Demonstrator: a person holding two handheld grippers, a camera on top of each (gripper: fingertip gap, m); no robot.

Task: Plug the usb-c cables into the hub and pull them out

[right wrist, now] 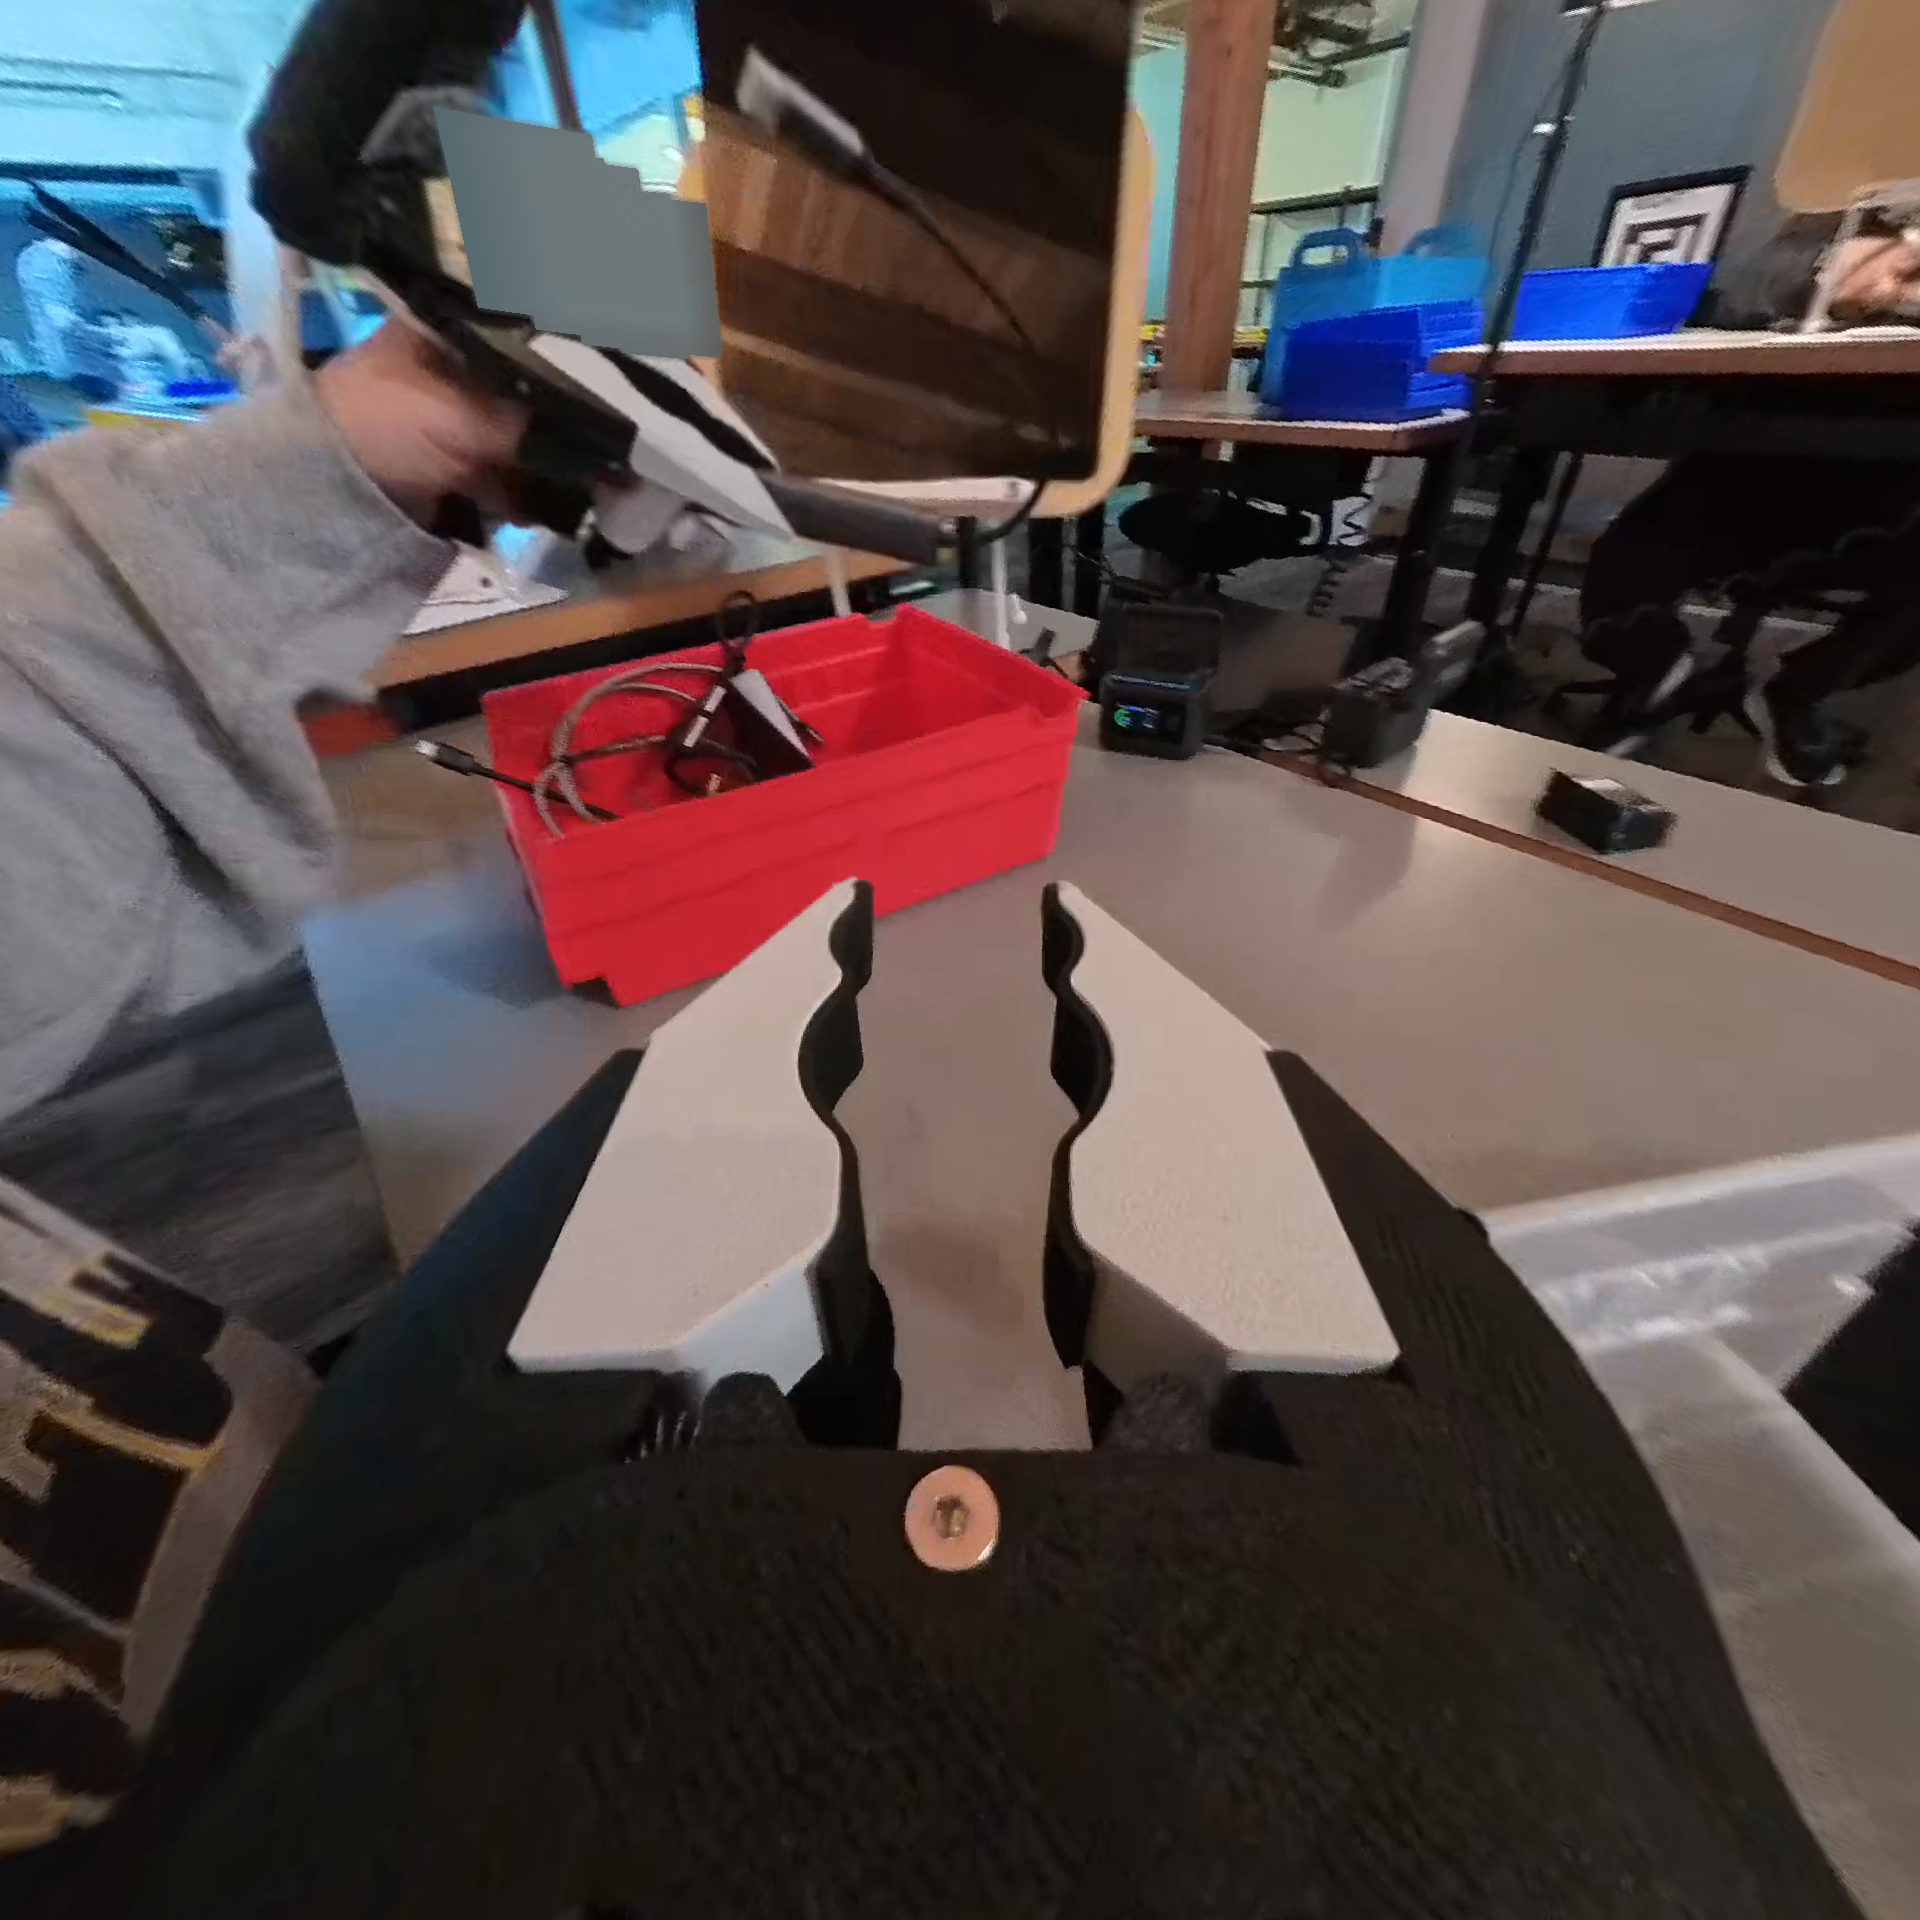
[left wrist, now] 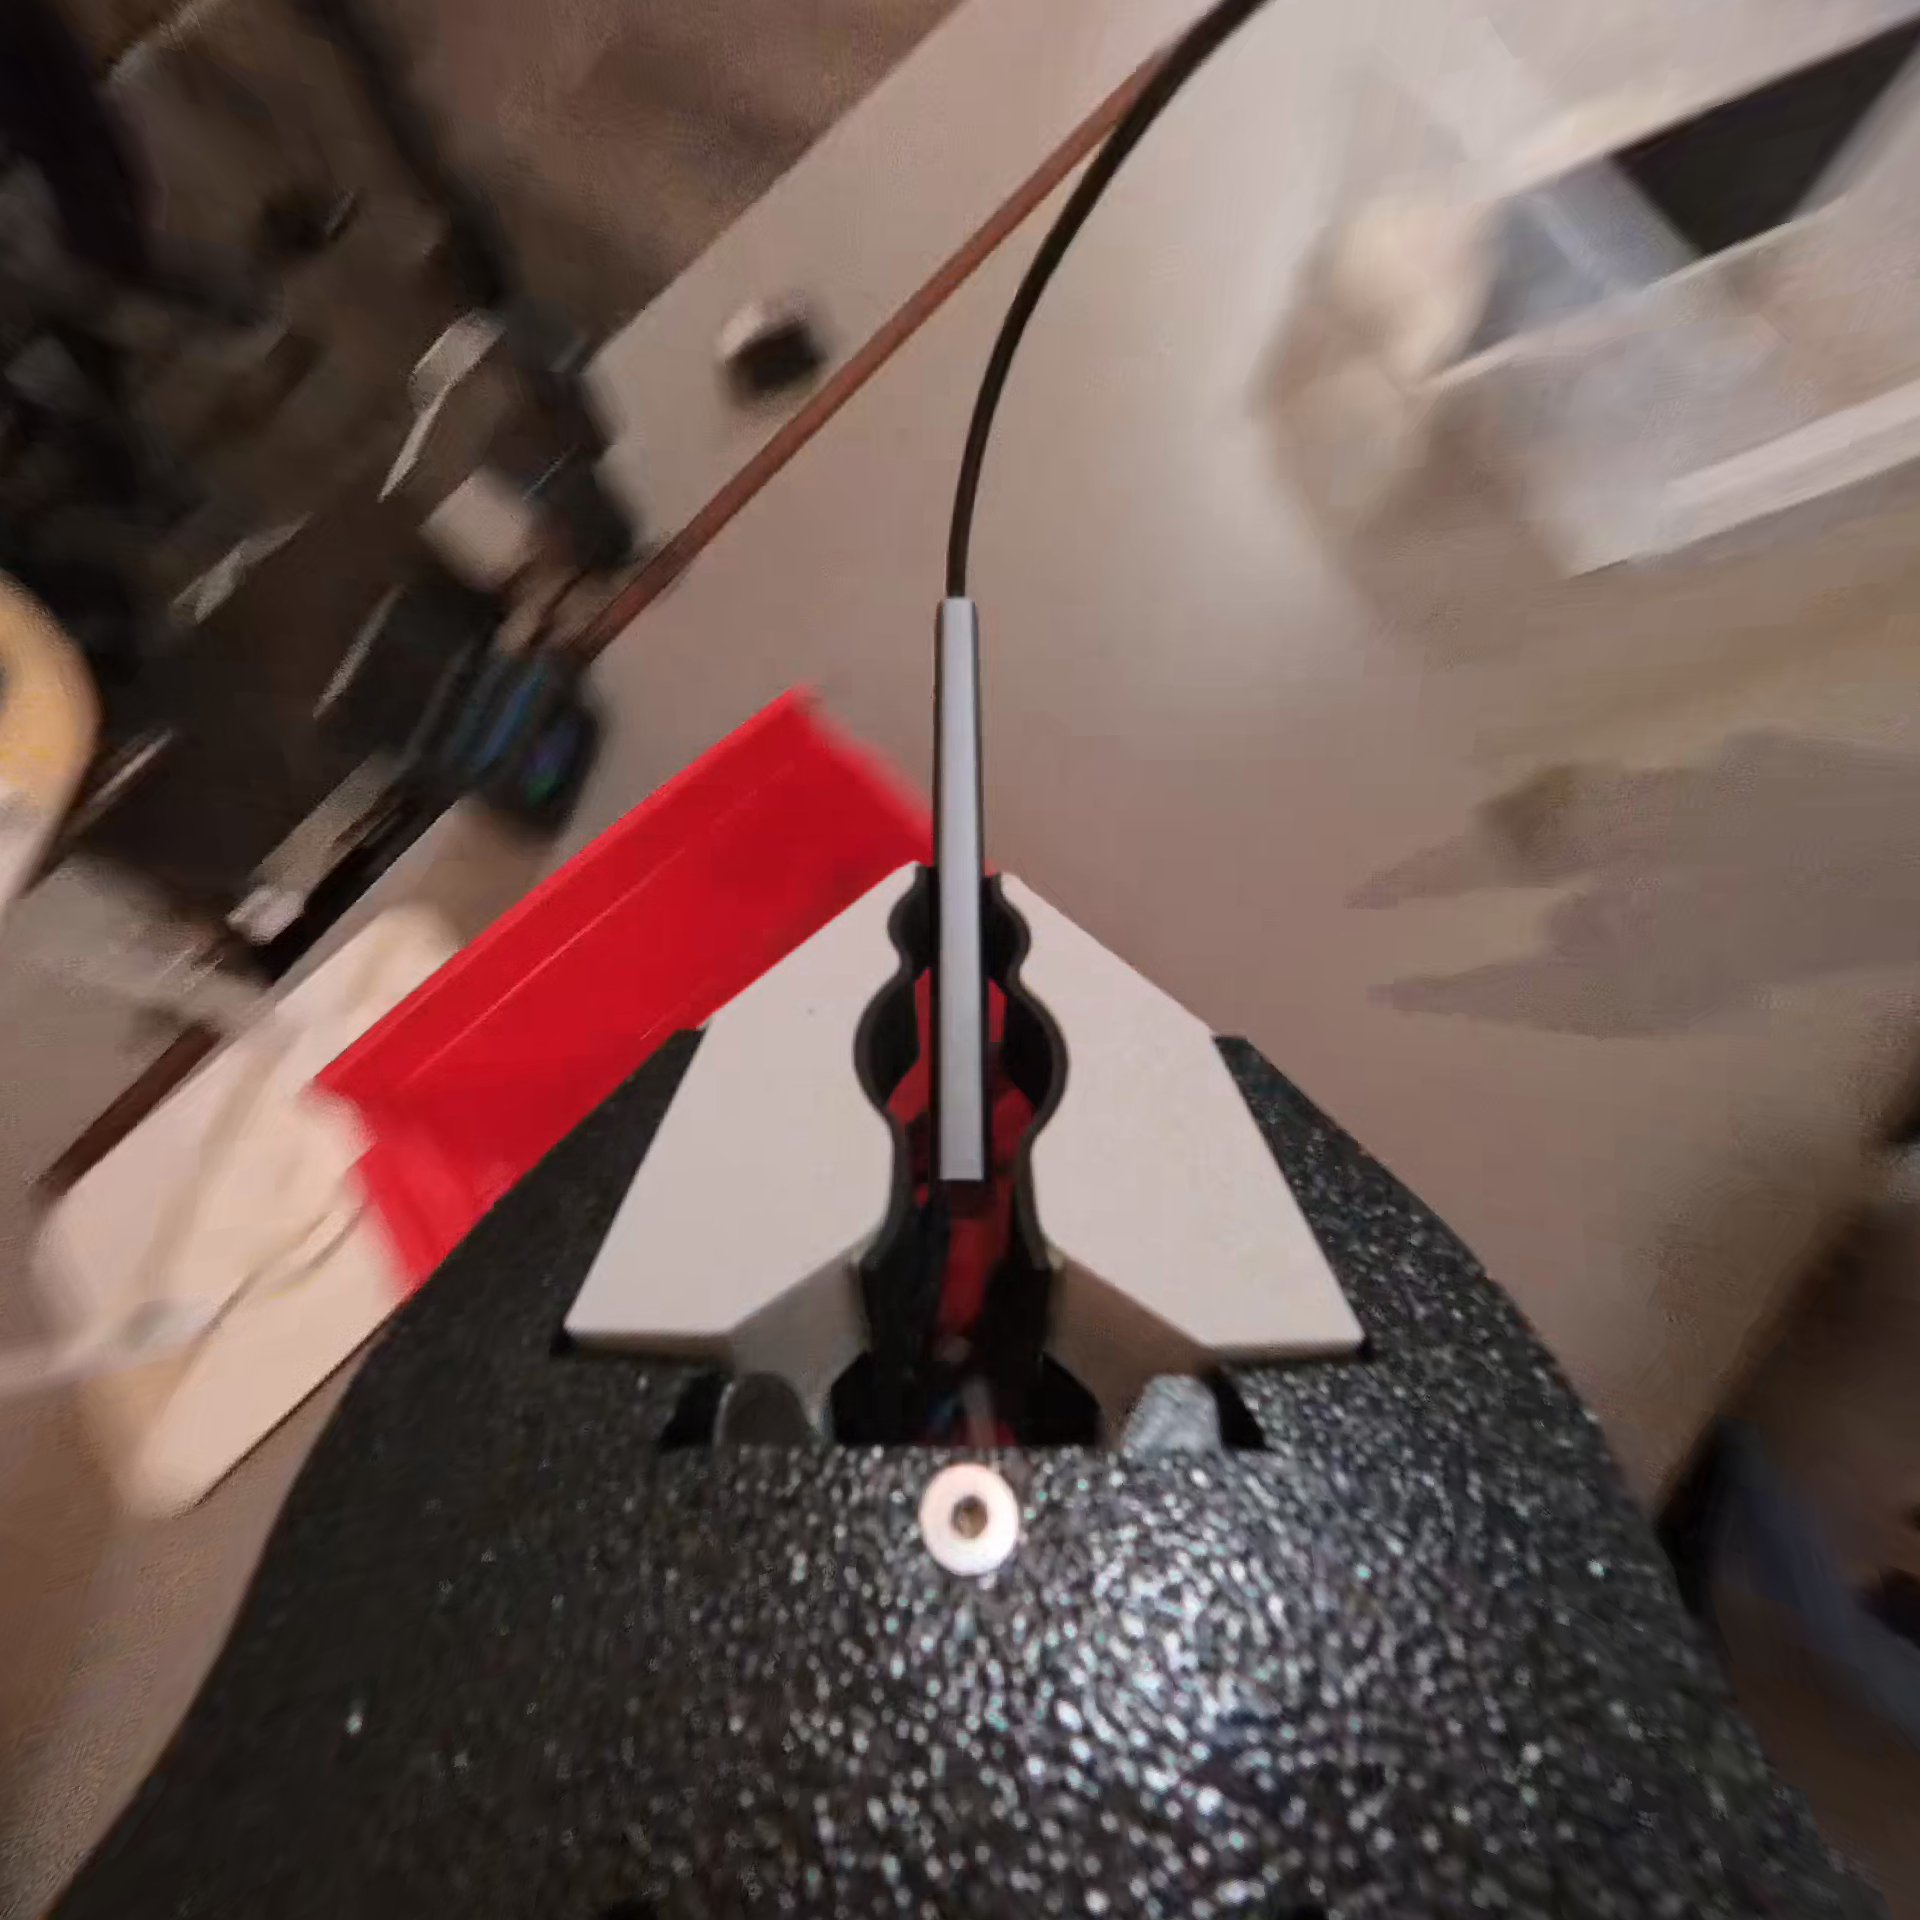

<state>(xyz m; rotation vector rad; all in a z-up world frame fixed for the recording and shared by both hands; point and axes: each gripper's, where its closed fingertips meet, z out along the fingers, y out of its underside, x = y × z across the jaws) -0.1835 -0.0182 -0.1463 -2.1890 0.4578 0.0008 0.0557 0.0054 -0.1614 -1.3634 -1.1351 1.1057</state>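
Left fingers [left wrist: 873,1049]: clamped on hub [left wrist: 959,894], long axis 12 o'clock, lead [left wrist: 1013,343] trailing off.
Right gripper [right wrist: 951,914]: fingers apart, empty.
Cables [right wrist: 613,748]: red bin [right wrist: 831,831], 11 o'clock of right gripper, nearer arm.

Workshop: worktables [right wrist: 1558,364], blue bins [right wrist: 1382,332], tripod stand [right wrist: 1538,187].
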